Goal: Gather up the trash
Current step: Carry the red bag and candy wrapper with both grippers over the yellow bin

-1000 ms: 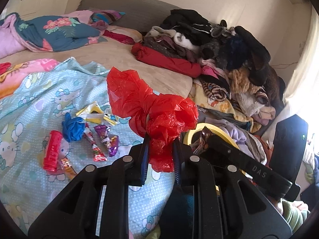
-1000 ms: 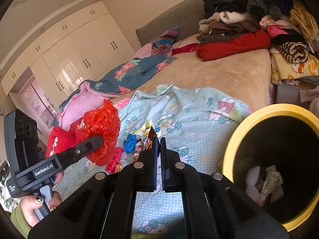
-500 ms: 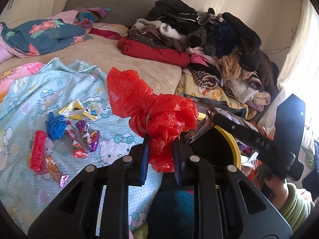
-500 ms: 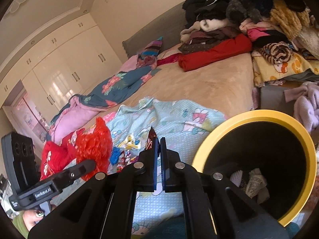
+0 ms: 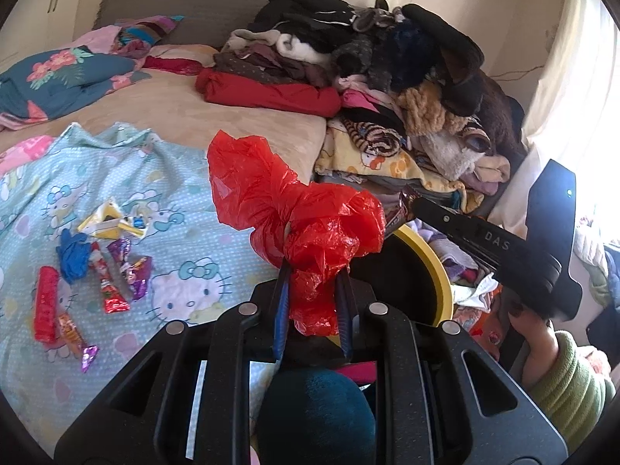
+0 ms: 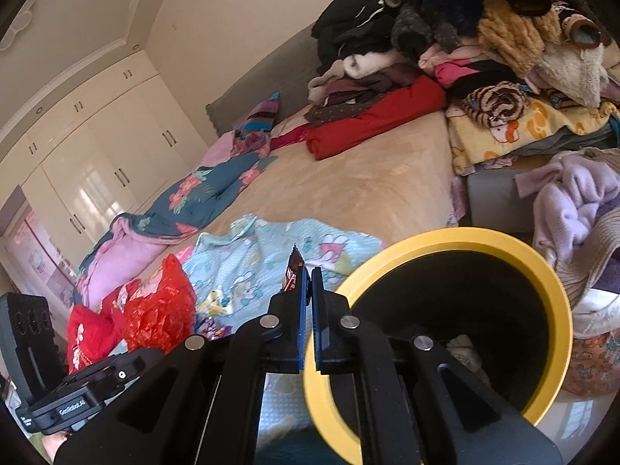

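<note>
Bedding printed with cartoon cats (image 5: 186, 193) has slid left as both hands swung right; the yellow-rimmed bin (image 6: 542, 290) looms nearer. The left gripper (image 5: 312, 290) still clamps the red plastic bag (image 5: 294, 209), the right gripper (image 6: 308, 290) a dark wrapper (image 6: 292, 271) (beside the rim).

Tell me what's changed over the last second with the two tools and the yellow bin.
Both tools have swung toward the yellow bin: it fills more of the right wrist view, and the right tool, shut on a dark wrapper, now sits at its rim. The left tool still grips the red plastic bag. Nothing was released; the wrappers on the blanket lie untouched.
</note>
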Demonstrator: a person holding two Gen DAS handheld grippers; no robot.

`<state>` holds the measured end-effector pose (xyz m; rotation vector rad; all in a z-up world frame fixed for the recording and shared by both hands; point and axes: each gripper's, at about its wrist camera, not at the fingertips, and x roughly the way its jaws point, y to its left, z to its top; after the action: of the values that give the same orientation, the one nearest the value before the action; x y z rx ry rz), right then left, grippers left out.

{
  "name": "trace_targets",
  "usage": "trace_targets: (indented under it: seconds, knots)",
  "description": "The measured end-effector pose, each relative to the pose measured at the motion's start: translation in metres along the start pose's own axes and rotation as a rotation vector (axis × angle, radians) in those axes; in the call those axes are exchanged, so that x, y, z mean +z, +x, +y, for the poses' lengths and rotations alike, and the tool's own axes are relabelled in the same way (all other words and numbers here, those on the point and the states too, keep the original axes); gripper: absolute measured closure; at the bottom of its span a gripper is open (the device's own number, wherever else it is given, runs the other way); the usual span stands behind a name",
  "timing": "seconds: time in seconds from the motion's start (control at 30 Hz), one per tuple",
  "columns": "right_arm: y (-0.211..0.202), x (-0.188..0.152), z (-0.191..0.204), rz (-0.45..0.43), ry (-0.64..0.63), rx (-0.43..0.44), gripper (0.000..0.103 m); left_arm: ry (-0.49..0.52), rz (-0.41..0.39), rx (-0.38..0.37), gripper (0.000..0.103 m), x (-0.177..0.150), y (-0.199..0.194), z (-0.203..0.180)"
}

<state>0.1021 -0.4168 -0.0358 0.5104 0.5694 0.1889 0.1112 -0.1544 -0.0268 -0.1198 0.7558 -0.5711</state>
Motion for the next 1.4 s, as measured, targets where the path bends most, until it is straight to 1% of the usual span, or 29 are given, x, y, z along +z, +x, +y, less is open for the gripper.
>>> trace_targets:
  seconds: [0.6, 0.73, 0.97, 1.23, 1.4]
  knots:
    - [-0.014, -0.001, -0.037, -0.04, 0.033, -0.124, 0.1, 0.076, 0.035, -0.069, 0.089, -0.003, 0.027, -0.037]
    - [-0.017, 0.001, -0.044, -0.05, 0.036, -0.149, 0.1, 0.087, 0.059, -0.087, 0.089, -0.005, 0.037, -0.044]
    - [-0.019, 0.002, -0.058, -0.055, 0.016, -0.223, 0.1, 0.112, 0.097, -0.105, 0.089, -0.011, 0.051, -0.055]
    - [-0.02, 0.0, -0.081, -0.053, 0.054, -0.247, 0.1, 0.131, 0.154, -0.124, 0.089, -0.017, 0.075, -0.066]
    - [-0.017, -0.003, -0.096, -0.04, 0.072, -0.258, 0.1, 0.139, 0.198, -0.119, 0.089, -0.022, 0.096, -0.071]
